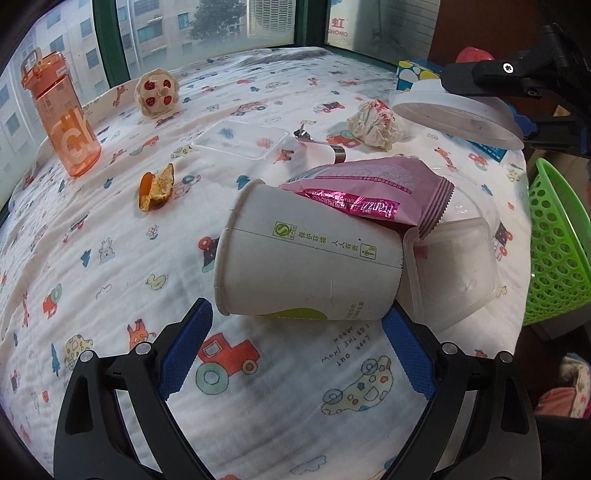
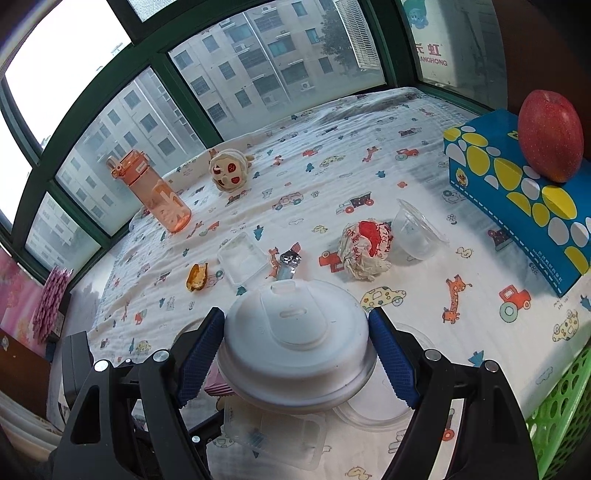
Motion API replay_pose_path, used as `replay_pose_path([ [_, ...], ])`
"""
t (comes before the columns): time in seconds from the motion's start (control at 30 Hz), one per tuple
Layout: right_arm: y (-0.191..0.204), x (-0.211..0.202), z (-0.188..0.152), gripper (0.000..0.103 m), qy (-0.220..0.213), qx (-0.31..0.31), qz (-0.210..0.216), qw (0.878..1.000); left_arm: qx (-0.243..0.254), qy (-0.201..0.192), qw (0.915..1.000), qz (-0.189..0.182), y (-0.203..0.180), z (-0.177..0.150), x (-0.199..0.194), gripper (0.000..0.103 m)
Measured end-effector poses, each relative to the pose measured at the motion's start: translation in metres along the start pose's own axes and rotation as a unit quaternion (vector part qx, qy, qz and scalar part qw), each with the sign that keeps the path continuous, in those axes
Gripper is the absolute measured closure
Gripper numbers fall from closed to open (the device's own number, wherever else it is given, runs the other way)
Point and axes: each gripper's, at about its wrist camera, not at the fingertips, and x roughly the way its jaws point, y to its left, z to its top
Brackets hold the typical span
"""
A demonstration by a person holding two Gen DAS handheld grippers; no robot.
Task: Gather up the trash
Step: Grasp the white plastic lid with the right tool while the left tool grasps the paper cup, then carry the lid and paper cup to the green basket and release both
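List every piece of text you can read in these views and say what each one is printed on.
"LOOK OUT FOR THE MOON", upside down: printed bedsheet.
"保护环境 人人有责": paper cup; its smaller print is unreadable.
"HONG" under "虹", partly cut off: sign behind the window.
Large white letters, perhaps "Gk": orange water bottle.
Pink snack wrapper, crumpled paper ball, tissue box: print too small or distorted.

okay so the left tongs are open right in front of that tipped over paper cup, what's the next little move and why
Probably ease the left tongs forward a touch, then close. The paper cup lies on its side just past the open blue pads, not yet between them. The right tongs already hold the white lid, so the cup looks like the left's pickup for the green basket.
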Motion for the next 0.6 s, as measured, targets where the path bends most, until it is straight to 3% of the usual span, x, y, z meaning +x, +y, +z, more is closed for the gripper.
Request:
replay_pose_path([
  [0.37, -0.012, -0.011, -0.008, 0.026, -0.007, 0.017, -0.002, 1.0, -0.003, -0.023, 0.9994, -0.027, 0.002, 0.002, -0.003, 0.018],
  [0.6, -0.016, -0.026, -0.014, 0.026, -0.017, 0.022, 0.0, 1.0, -0.061, -0.028, 0.9955, -0.066, 0.021, 0.004, -0.017, 0.018],
])
